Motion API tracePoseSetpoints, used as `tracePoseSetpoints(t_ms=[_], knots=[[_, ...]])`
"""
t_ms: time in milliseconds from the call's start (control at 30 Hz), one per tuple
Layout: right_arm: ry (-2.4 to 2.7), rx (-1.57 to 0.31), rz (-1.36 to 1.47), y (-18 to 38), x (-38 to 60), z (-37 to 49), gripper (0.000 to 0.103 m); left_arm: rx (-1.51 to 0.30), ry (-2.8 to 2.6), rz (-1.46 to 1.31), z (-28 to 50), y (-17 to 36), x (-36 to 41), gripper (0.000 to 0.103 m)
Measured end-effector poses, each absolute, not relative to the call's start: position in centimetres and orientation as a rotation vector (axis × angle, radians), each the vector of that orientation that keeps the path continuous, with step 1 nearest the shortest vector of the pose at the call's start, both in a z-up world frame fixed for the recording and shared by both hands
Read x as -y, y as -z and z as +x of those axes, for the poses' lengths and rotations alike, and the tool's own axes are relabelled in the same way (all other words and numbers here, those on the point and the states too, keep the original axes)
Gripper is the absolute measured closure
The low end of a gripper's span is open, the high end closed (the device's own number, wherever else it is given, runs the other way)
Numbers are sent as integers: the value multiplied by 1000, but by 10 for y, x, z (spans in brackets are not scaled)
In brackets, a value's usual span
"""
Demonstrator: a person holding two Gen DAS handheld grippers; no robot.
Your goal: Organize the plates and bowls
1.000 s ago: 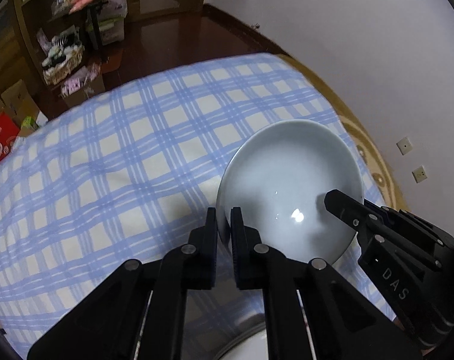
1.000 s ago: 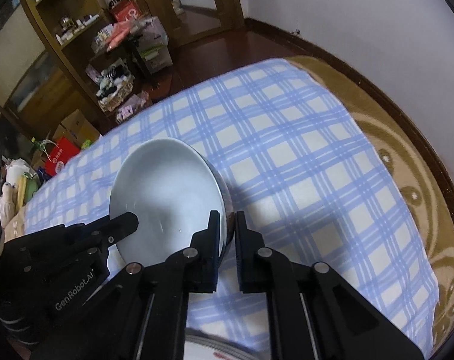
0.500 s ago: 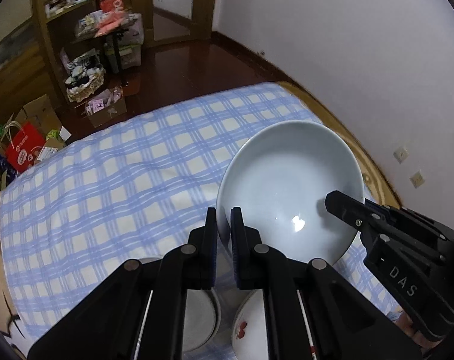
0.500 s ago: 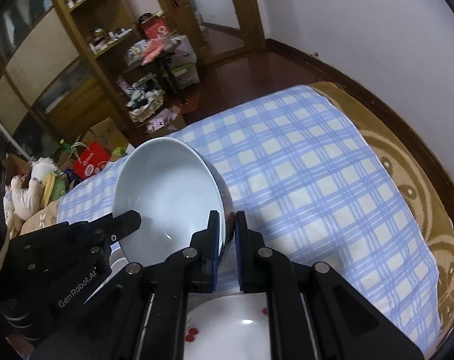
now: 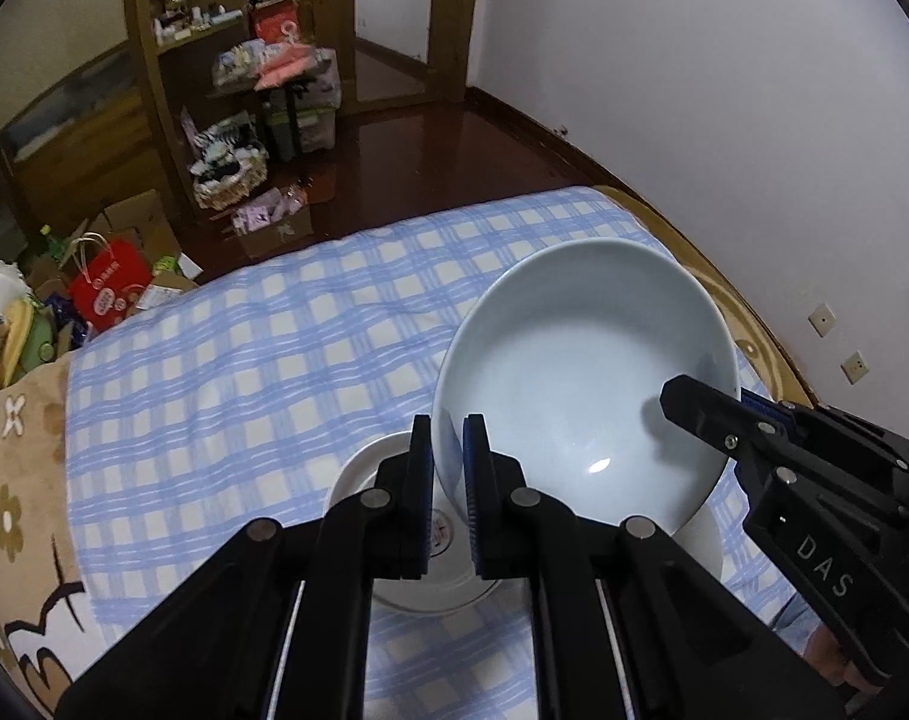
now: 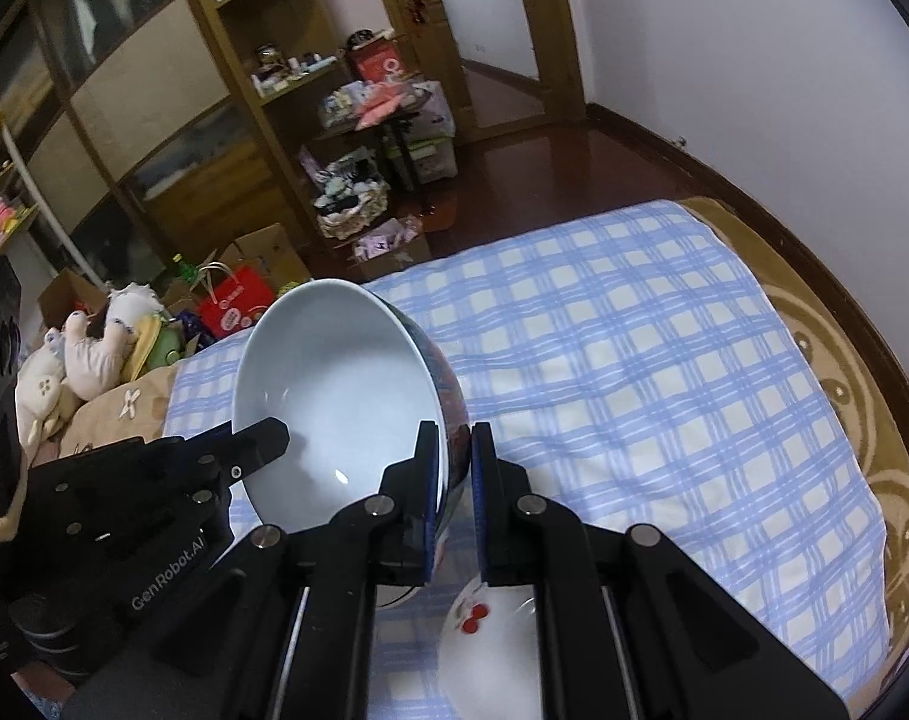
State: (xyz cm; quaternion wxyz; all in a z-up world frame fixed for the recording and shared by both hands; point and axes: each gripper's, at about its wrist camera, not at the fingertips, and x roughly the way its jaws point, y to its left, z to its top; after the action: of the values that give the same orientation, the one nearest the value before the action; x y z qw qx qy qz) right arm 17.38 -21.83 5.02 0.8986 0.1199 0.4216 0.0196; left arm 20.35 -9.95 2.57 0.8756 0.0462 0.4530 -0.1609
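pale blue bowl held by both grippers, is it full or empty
Empty: the pale blue bowl shows a bare glazed inside with only a light glint in both wrist views.

We see pale blue glazed ceramic bowl (image 5: 580, 384), glossy, smooth. Blue-white checked cloth sheet (image 5: 262, 372), matt. Dark red wooden floor (image 5: 448, 150), shiny.

Left gripper (image 5: 448, 450) arms ran off the bottom edge of the left wrist view. Pale bowl (image 5: 580, 384) hid most of the white dish (image 5: 364, 468) under it; printed mark at that dish's centre was too small to read. Another white dish (image 5: 703, 540) only peeked out under the bowl's right side. In the right wrist view, right gripper (image 6: 454, 456) fingers covered the red-dotted plate (image 6: 484, 648), cut off at the bottom. Shelf items (image 6: 286, 66) were too small to identify.
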Motion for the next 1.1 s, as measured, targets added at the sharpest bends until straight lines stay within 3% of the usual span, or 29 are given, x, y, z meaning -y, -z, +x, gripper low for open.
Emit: tracePoseSetpoints(t_ms=[600,1100], knots=[[-124,-873,251,-28,187,141,92,-941,318,63,158,2,57,93],[-149,-874,232,15,170,150,92,-960,277,11,165,48,38,93]])
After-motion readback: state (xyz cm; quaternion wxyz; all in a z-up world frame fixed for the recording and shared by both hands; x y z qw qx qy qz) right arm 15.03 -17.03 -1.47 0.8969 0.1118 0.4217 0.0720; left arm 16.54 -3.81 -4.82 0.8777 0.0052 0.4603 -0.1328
